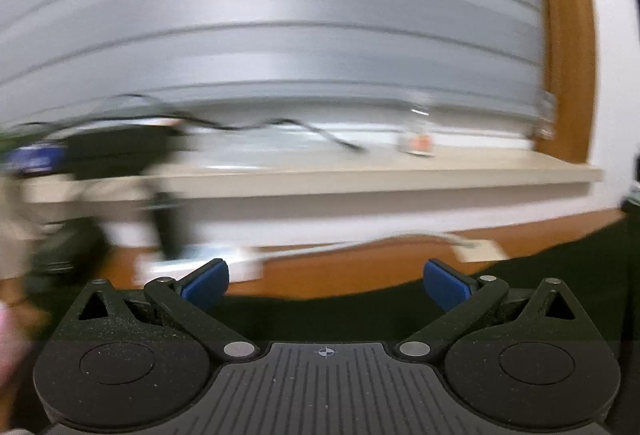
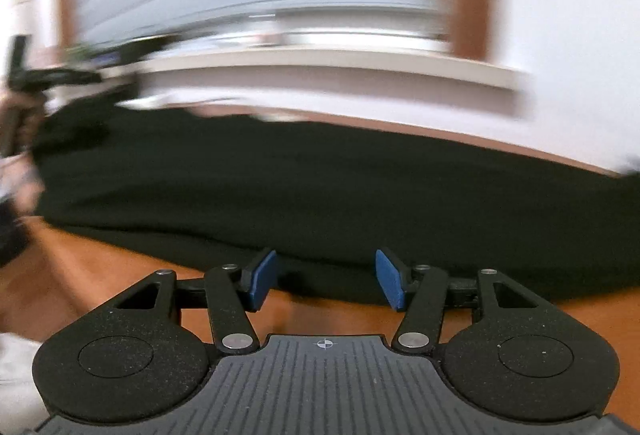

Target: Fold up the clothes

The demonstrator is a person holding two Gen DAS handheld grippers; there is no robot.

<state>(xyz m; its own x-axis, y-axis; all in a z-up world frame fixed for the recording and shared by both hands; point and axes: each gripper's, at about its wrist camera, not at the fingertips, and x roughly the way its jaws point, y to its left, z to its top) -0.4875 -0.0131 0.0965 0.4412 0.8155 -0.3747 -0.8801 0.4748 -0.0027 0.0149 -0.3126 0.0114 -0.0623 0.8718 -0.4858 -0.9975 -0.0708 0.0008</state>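
Nearest the right wrist camera, the right gripper [image 2: 326, 281] has its blue pads spread apart, holding nothing, right at the near hem of a dark garment [image 2: 320, 187] spread on an orange-brown table [image 2: 100, 275]. The left gripper [image 1: 326, 289] is also spread wide and empty, with the garment's edge at its 3 o'clock. The cloth looks soft, light and limp; an edge or corner seems the likeliest place to pinch. Farther off, at 12 o'clock, a pale ledge [image 1: 360, 175] runs under blurred grey blinds [image 1: 280, 15].

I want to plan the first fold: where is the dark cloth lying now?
In the right wrist view, the dark cloth lies spread across the orange-brown table, just ahead of the open right gripper, below the white windowsill.
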